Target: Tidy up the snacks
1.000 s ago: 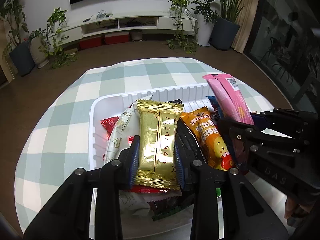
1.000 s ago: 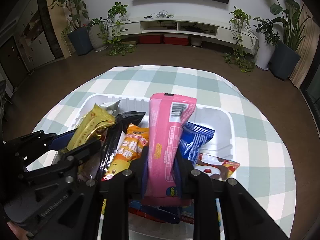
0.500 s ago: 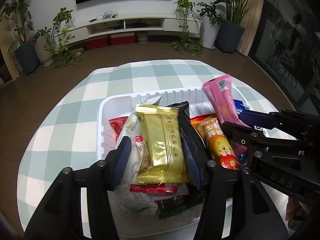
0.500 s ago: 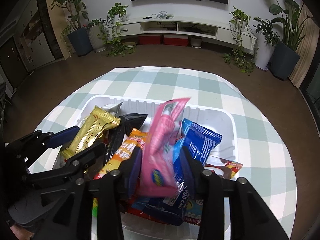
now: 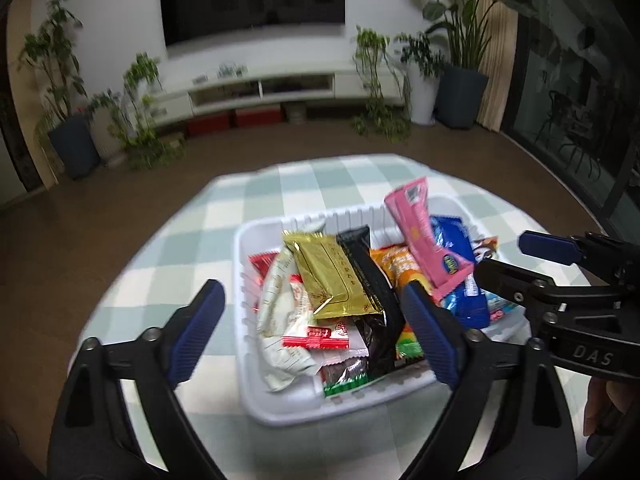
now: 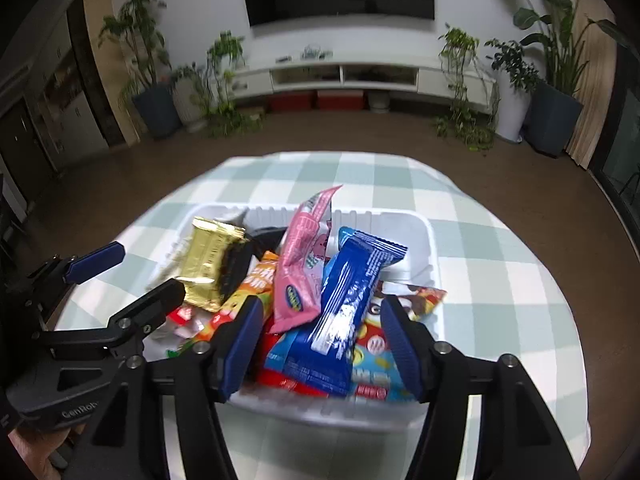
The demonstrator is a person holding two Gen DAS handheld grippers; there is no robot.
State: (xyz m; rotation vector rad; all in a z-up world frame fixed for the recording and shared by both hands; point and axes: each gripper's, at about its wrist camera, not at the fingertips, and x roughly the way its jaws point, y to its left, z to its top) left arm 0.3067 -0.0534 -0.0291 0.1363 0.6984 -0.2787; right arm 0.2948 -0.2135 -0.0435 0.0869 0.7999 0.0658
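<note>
A white plastic basket on the checked tablecloth holds several snack packs. A gold pack leans on the pile at the left. A pink pack leans against a blue pack at the right. My left gripper is open and empty, just in front of the basket. My right gripper is open and empty, near the basket's front rim. Each gripper also shows in the other's view: the right one, the left one.
The round table with the green-and-white checked cloth ends close behind the basket. Beyond are brown floor, a white TV bench and potted plants.
Both grippers let go of their packs, opened wide and pulled back from the basket. The gold pack and the pink pack now rest on the pile.
</note>
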